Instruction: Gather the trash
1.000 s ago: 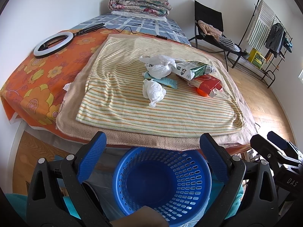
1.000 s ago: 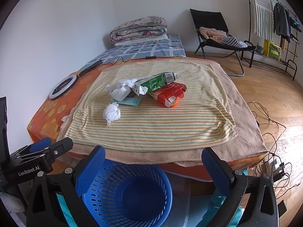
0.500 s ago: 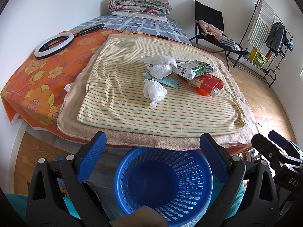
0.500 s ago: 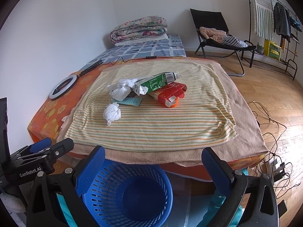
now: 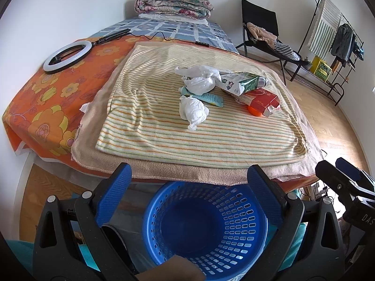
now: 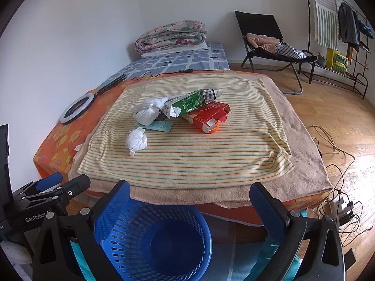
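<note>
Trash lies in a cluster on the striped cloth (image 5: 164, 126) (image 6: 211, 154) over the bed: a crumpled white tissue ball (image 5: 193, 111) (image 6: 136, 140), a white plastic bag (image 5: 199, 79) (image 6: 147, 112), a green carton (image 5: 243, 83) (image 6: 194, 101), a red box (image 5: 262, 100) (image 6: 208, 117) and a teal flat packet (image 5: 208, 97) (image 6: 160, 125). An empty blue basket (image 5: 206, 224) (image 6: 159, 241) stands on the floor before the bed. My left gripper (image 5: 189, 181) and right gripper (image 6: 188, 197) both hang open above the basket, short of the bed's edge, holding nothing.
A ring light (image 5: 64, 57) lies on the orange floral sheet at the left. Folded quilts (image 5: 173, 5) sit at the bed's far end. A black chair (image 6: 269, 44) and a clothes rack (image 6: 339, 30) stand at the right, with cables (image 6: 337, 175) on the wooden floor.
Both views have shifted only slightly; the trash and basket have not moved, and both grippers stay open.
</note>
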`<state>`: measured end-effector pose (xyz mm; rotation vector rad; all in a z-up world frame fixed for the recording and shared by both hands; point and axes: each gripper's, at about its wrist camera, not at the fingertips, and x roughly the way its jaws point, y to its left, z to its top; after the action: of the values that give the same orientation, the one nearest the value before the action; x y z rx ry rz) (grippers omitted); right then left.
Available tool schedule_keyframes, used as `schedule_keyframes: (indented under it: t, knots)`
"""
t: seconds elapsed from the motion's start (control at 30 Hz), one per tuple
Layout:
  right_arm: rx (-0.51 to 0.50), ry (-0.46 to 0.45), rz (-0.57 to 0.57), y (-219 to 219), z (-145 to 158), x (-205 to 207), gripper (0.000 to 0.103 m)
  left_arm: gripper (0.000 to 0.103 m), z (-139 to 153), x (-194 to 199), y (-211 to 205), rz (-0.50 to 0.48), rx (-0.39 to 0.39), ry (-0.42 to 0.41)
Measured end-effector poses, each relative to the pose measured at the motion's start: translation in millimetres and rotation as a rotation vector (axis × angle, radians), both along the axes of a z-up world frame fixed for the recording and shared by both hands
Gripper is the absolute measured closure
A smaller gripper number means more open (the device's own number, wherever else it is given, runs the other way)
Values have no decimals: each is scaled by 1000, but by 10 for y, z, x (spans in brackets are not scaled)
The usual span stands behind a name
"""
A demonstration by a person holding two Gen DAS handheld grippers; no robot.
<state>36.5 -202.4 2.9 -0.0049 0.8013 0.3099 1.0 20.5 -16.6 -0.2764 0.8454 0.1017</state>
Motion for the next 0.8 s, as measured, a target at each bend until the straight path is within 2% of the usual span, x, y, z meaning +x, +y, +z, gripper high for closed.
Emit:
schedule_keyframes:
  t: [0.23,0.43,0.5,0.67,0.73,0.8]
  knots:
    - [27,-32,29,-137,-63,86,0,2,-142,-46,156,-29,-6,21]
    - [52,-29,40,-261,-47,298,0,5,-128,-53,236,-62,-44,44]
    - [70,-24,44,-304,-19,389,0,11,-110,-36,276,-71,-47,53]
    - [94,-34,60,-360,85,635,0,21,-89,63,357,-112,-62,104]
    - [92,-46,55,-371,122,754,0,23,-47,153,318,-119,-41,114]
    - [97,-52,58,-381,143,893,0,29,-17,231,359,-117,-16,119]
